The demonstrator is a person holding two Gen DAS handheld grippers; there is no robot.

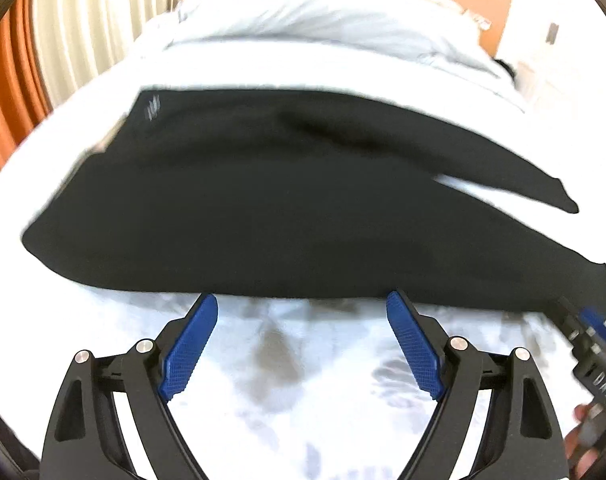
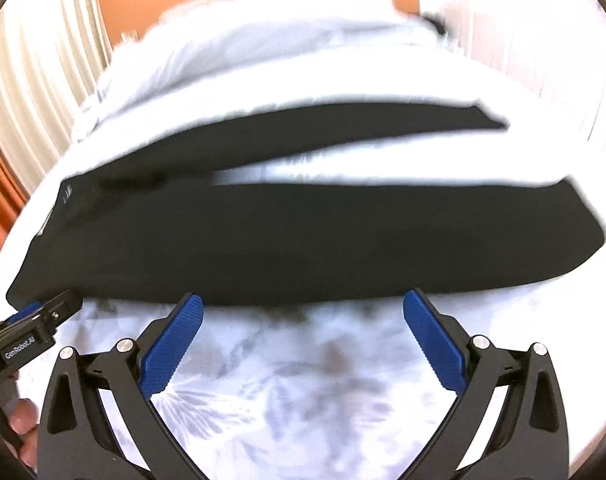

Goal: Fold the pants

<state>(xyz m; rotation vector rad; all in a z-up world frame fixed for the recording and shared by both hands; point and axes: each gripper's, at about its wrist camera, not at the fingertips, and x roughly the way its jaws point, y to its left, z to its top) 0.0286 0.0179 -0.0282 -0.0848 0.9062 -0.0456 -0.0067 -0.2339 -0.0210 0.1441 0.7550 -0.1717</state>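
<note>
Since nothing's pinched yet: you're at the reach-in stage, right before the first fold, at least that's how it looks to me.

Pants: the black pants (image 1: pixel 263 200) lie spread flat on the bed (image 1: pixel 295 380), waistband off to your left, both legs running right with a sliver of white sheet showing between them.

Left gripper: your left gripper (image 1: pixel 302 306) is spread wide and gripping nothing, fingertips right at the near edge of the pants up by the waist end. Can't tell if the pads actually touch the fabric, it's blurry.

Right gripper: same deal, your right gripper (image 2: pixel 303 304) is gaping and empty, tips parked at the near edge further down the near leg (image 2: pixel 343 240).

Far leg: the other leg (image 2: pixel 343 132) sits beyond the near one, well apart from both grippers.

Next move (my guess): get each lower finger under that near hem edge, clamp down on the fabric, then lift and carry the near leg over onto the far leg so they stack.

Watch out: the quilt underneath is soft and rumpled, so you could easily pinch the sheet along with the pants.
</note>
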